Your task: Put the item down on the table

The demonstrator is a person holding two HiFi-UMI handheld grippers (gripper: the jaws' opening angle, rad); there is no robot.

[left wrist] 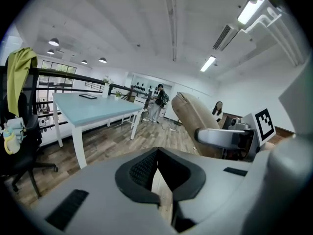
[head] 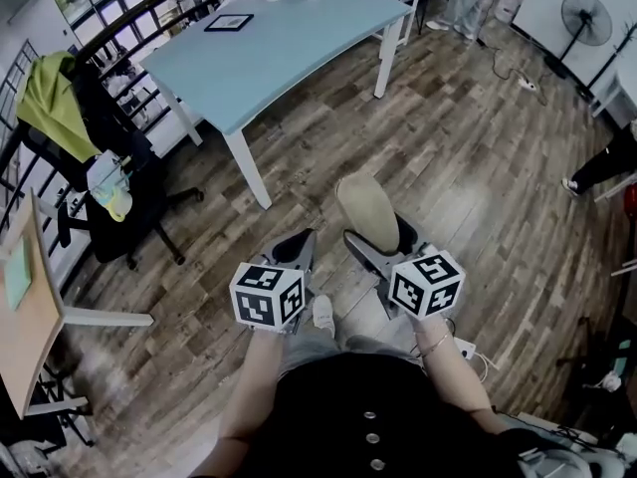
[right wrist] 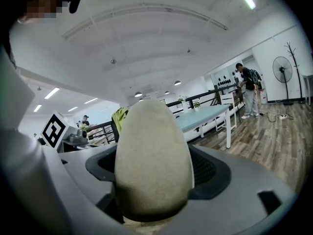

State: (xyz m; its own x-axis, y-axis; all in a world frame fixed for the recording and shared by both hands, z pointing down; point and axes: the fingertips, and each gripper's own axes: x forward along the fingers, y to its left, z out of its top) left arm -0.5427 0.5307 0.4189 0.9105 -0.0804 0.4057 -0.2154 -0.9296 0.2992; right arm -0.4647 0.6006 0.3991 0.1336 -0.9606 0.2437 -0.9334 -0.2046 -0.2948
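Beige egg-shaped item (right wrist: 152,151), matte felt-like surface, clamped in right hand-held gripper (right wrist: 155,182), left hand-held gripper (left wrist: 157,174) closed, empty.

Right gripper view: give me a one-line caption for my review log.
The right gripper clamps a beige egg-shaped item, with the light-blue white-legged table ahead across the wooden floor.

Bright, even indoor light fills all three views. It comes from ceiling strip lights (left wrist: 252,9) that burn out to white glare at the upper right of the left gripper view, and shadows on the wooden floor (head: 468,147) are faint and soft. Wide-angle distortion bows straight lines such as the edge of the pale blue surface (head: 289,43), and both gripper views fall to black at their corners. The beige item (right wrist: 152,160), close to the lens at the centre of the right gripper view, is out of focus.
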